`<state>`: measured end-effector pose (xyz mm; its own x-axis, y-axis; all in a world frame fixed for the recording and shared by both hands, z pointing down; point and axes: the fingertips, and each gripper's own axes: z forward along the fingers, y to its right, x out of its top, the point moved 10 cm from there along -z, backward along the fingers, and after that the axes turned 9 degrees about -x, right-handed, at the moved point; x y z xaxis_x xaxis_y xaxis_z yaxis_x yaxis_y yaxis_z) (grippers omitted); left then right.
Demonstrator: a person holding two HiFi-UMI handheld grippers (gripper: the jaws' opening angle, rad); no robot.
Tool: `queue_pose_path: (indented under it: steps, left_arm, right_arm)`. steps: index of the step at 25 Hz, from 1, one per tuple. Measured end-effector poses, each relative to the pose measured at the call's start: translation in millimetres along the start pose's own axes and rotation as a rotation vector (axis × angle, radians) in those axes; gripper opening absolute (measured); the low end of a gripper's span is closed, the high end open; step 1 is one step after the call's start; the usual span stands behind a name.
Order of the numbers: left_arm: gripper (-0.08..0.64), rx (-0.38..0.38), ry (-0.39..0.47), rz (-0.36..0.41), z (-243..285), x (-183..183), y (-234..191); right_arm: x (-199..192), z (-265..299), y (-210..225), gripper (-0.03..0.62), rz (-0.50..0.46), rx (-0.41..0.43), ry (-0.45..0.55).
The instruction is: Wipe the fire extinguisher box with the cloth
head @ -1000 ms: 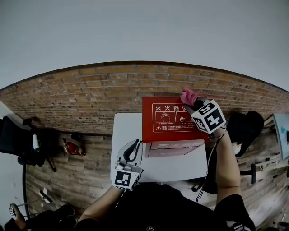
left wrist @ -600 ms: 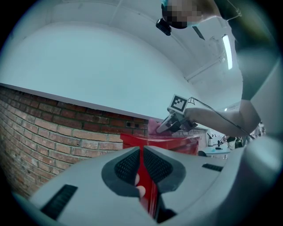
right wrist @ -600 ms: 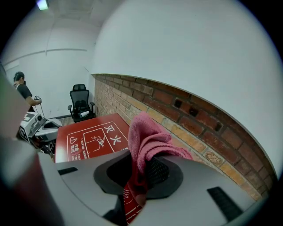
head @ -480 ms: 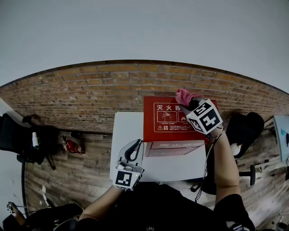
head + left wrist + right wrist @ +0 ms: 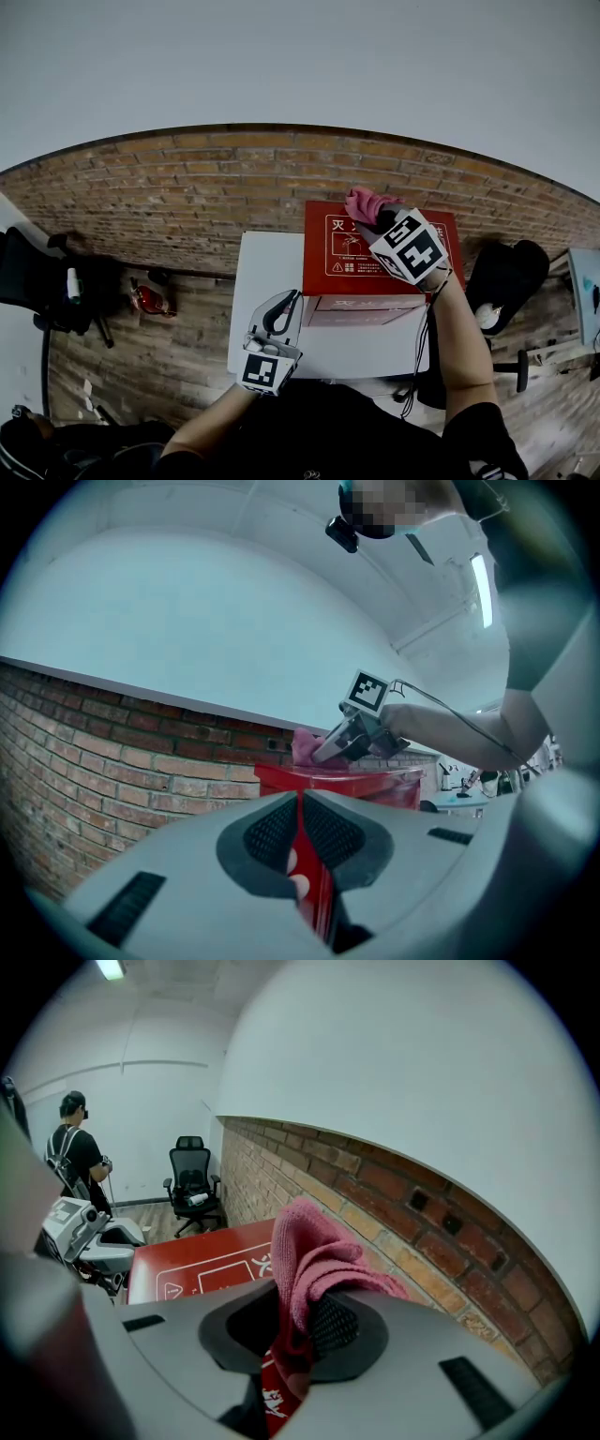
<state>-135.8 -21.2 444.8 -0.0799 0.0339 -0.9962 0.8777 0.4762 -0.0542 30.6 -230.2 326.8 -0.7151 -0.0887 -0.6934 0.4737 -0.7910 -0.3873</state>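
Fire extinguisher box [image 5: 323, 255] sits on the white table [image 5: 258, 272], the left gripper [image 5: 288, 300] closed and empty at its front-left corner, while the right gripper [image 5: 371, 219], clamping the pink cloth [image 5: 361, 201], has slid leftward along the lid's far edge, so wiping progresses.

I'm reading the red top of the fire extinguisher box [image 5: 323, 272]: big white characters, 灭 then 火, and the rest of the line runs under my cloth [image 5: 364, 204]. Below sit white-framed pictograms [image 5: 347, 246] and a warning triangle [image 5: 337, 268], their small print too fine to read. Red characters on the pale front face [image 5: 361, 305] are blurred.
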Motion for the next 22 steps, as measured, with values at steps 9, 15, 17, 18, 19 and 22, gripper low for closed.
queue_pose_path:
  steps: [9,15,17,18,19,22]
  left_arm:
    - [0.046,0.002,-0.005,0.005,-0.1,-0.6,-0.5]
    - [0.046,0.003,-0.005,0.009,-0.1,0.1,-0.3]
    - [0.044,0.005,-0.005,0.006,0.1,0.5,0.2]
    - [0.045,0.007,-0.003,0.004,0.0,0.6,0.3]
    - [0.045,0.008,-0.002,0.004,-0.2,0.4,0.3]
    - [0.044,0.009,0.006,0.007,-0.4,0.0,0.3]
  right_arm:
    - [25.2,15.7,-23.4,0.074,-0.072,0.056,0.027]
    - [38.8,23.7,-34.4,0.074,-0.113,0.089,0.041]
    - [43.0,26.1,-36.9,0.074,-0.126,0.101,0.046]
    - [45.2,27.4,-38.1,0.074,-0.132,0.107,0.050]
    - [47.2,28.9,-39.4,0.074,-0.137,0.113,0.054]
    - [52.9,33.5,-41.9,0.074,-0.146,0.130,0.067]
